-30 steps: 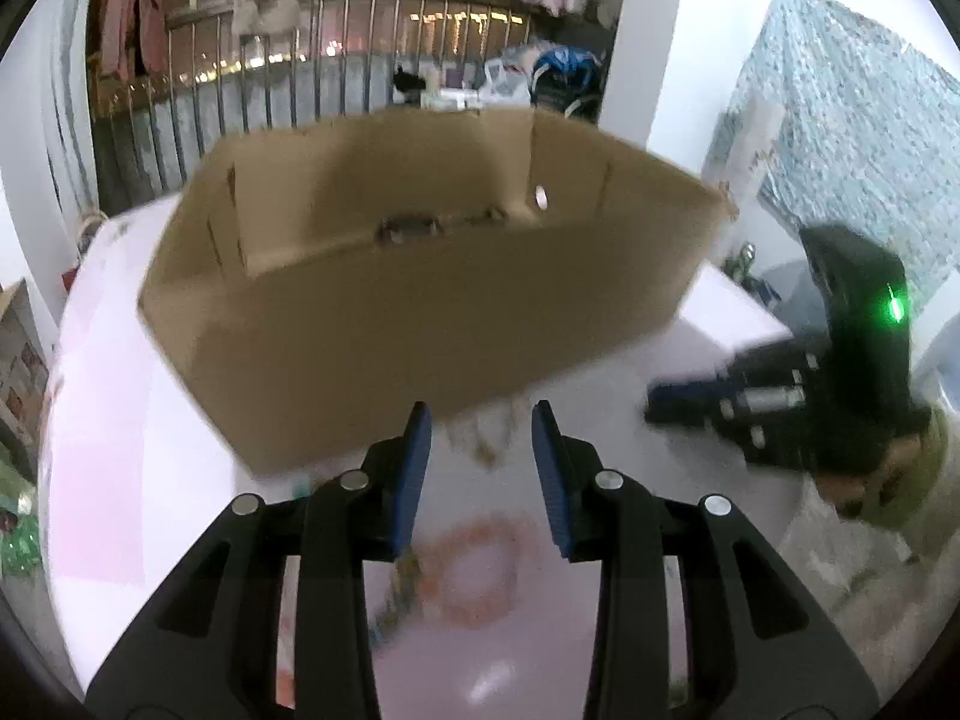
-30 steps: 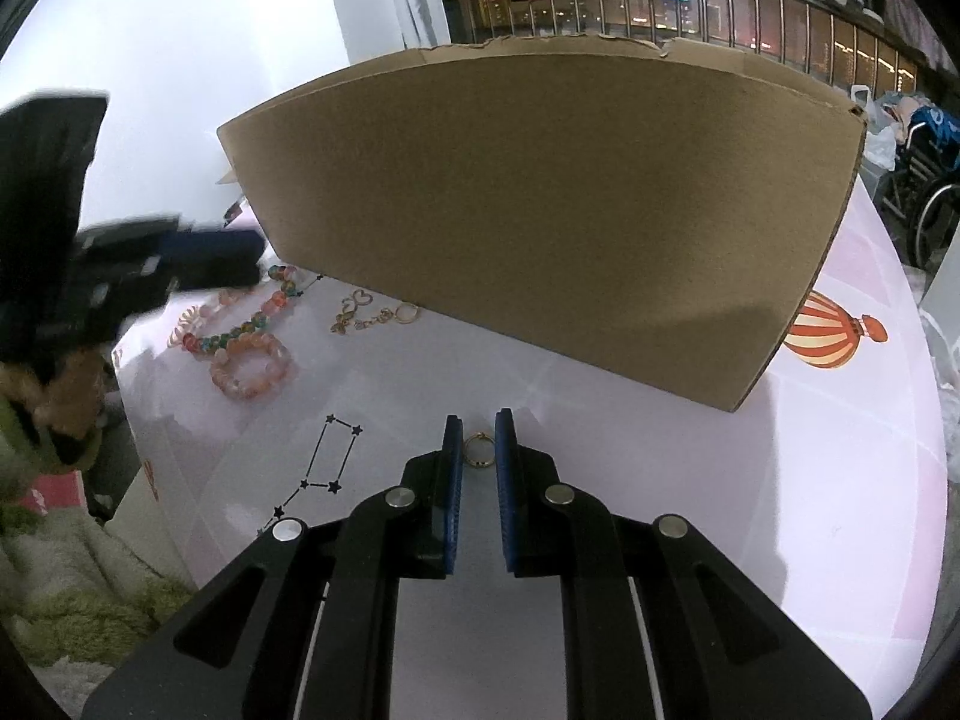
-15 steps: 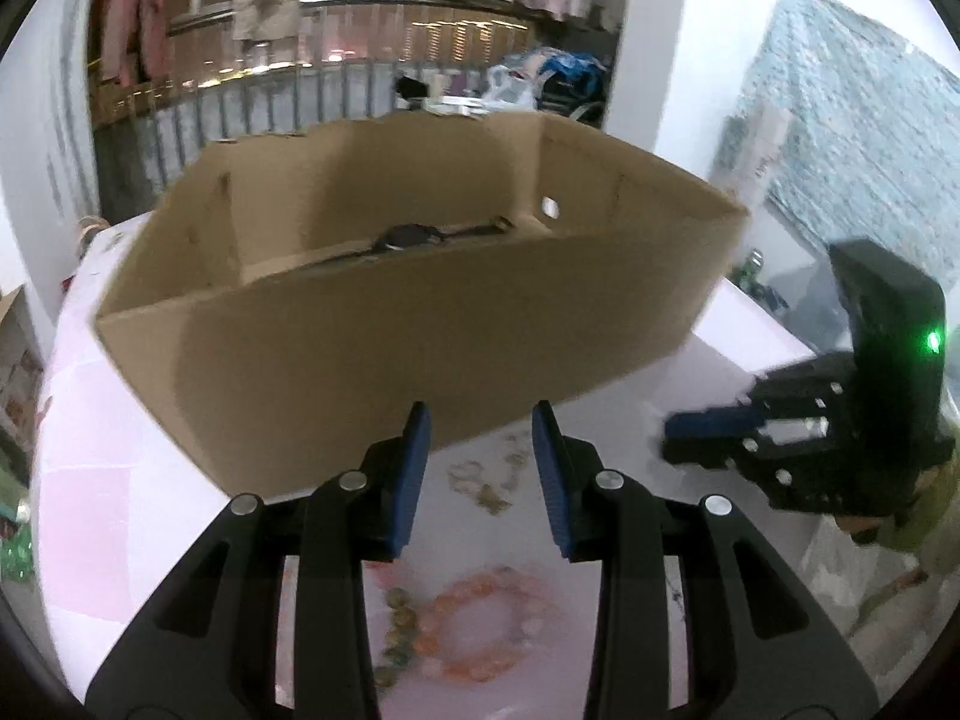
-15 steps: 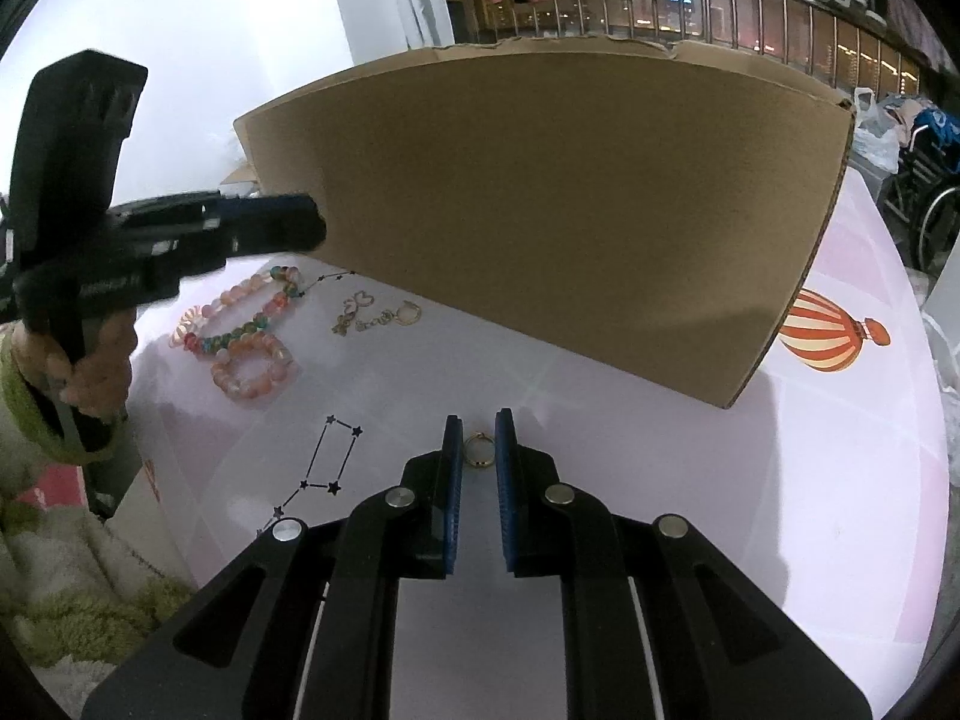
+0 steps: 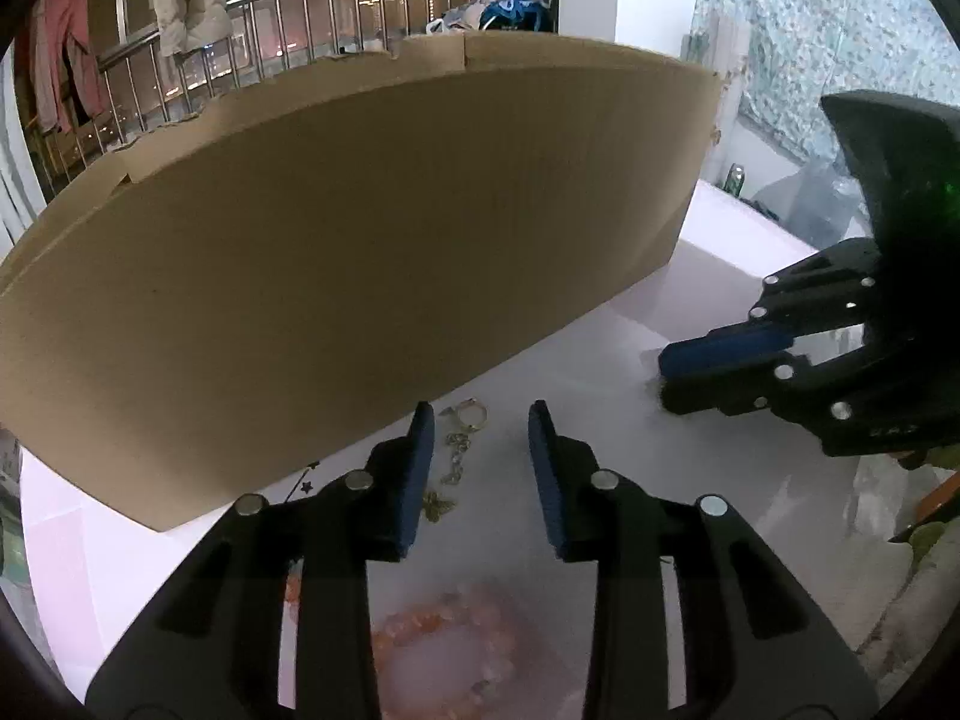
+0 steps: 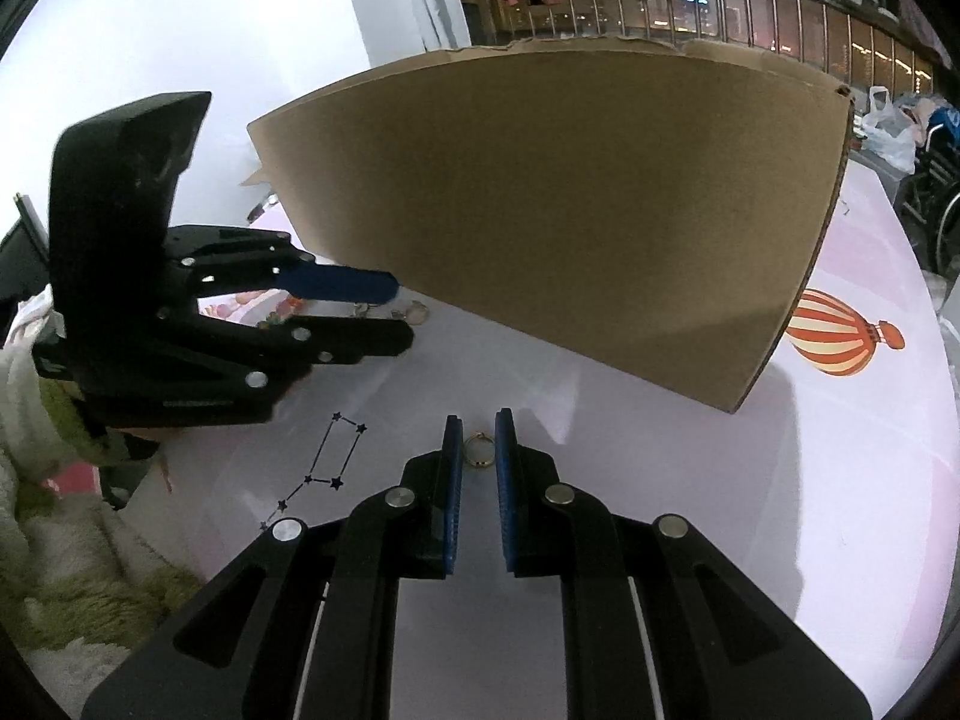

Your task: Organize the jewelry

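Note:
A thin gold chain with a ring charm (image 5: 459,444) lies on the white table (image 5: 600,432) in front of the cardboard box (image 5: 360,240). My left gripper (image 5: 480,420) hangs low over it. Its jaws are closing with the chain between them, the pads clear of it. A pink bead bracelet (image 5: 444,642) lies under the left gripper's body. My right gripper (image 6: 478,426) is shut on a small gold ring (image 6: 478,450) just above the table. The left gripper (image 6: 402,315) also shows at the left of the right wrist view, over the chain (image 6: 414,312).
The box (image 6: 570,210) fills the far side of both views, its inside hidden. The tabletop has a balloon print (image 6: 834,333) and a star-line print (image 6: 327,468). A green sleeve (image 6: 66,414) and fluffy fabric lie at the left edge. Railings and hanging clothes stand beyond.
My left gripper came down and in toward the box front; the box's inside dropped out of sight and the chain now lies between its fingers. The right gripper kept still with the ring.

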Available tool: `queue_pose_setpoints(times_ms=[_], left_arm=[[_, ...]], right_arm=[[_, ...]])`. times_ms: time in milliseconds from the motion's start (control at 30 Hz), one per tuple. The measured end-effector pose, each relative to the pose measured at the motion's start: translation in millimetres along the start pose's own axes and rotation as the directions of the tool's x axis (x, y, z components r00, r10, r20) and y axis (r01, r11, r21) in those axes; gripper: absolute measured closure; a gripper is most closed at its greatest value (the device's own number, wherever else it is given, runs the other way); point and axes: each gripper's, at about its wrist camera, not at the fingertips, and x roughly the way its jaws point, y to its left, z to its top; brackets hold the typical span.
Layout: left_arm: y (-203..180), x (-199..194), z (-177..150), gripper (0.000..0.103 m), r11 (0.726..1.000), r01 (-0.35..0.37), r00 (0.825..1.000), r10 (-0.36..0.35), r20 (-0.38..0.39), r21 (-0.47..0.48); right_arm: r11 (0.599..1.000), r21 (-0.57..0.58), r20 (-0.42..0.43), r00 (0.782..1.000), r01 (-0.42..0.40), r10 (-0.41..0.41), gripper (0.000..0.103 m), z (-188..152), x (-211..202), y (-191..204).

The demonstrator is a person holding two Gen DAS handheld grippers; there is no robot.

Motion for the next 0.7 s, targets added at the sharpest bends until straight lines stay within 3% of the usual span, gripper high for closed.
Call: queue_pose_setpoints(times_ms=[267, 700], left_arm=[[0, 6, 2, 0.085, 1.0, 0.021, 1.0, -0.021, 0.004, 0.005], [-28, -8, -8, 0.085, 0.991, 0.107, 0.994, -0.106, -0.019, 0.081]], right_arm=[[1.0, 0.01, 0.002, 1.0, -0.009, 0.009, 0.092, 1, 0, -5], [1.0, 0.004, 0.007, 1.0, -0.004, 0.004, 0.092, 1, 0, -6]])
